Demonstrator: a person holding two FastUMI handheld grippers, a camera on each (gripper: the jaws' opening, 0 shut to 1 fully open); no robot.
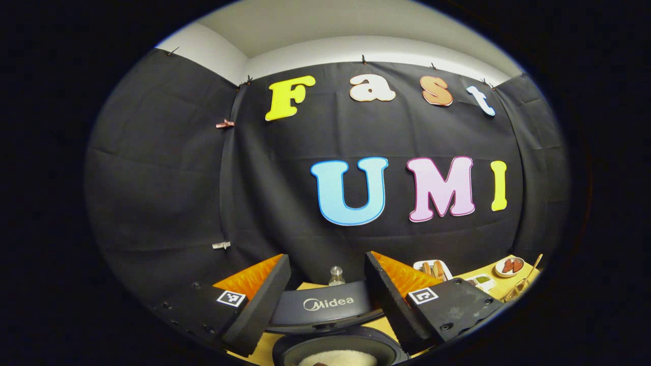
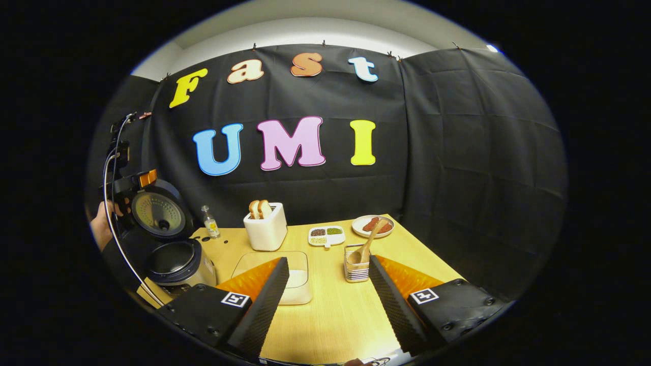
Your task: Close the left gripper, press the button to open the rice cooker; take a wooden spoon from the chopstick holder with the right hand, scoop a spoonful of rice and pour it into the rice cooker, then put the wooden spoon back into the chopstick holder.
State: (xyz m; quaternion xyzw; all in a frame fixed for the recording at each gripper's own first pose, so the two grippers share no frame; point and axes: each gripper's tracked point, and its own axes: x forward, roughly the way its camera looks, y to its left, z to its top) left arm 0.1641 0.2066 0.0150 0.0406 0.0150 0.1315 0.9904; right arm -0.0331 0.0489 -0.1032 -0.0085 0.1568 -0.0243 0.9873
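The rice cooker [image 2: 175,267] stands at the table's left edge with its lid [image 2: 158,216] swung up. In the left gripper view the raised lid [image 1: 325,305] sits just beyond my left gripper [image 1: 326,259], which is open and holds nothing; below it the dark inner pot [image 1: 305,348] shows white grains. A hand [image 2: 99,229] holds the left gripper [image 2: 122,170] behind the cooker. The wooden spoon [image 2: 365,246] stands in the chopstick holder [image 2: 356,272], close ahead of my right gripper [image 2: 328,260], open and apart from it. A clear box of rice [image 2: 297,284] lies between the right fingers.
A white toaster with bread [image 2: 265,226], a small bottle [image 2: 209,223], a divided dish [image 2: 326,235] and a plate of sausages [image 2: 374,226] line the back of the wooden table [image 2: 330,315]. The black cloth wall closes in behind and to the right.
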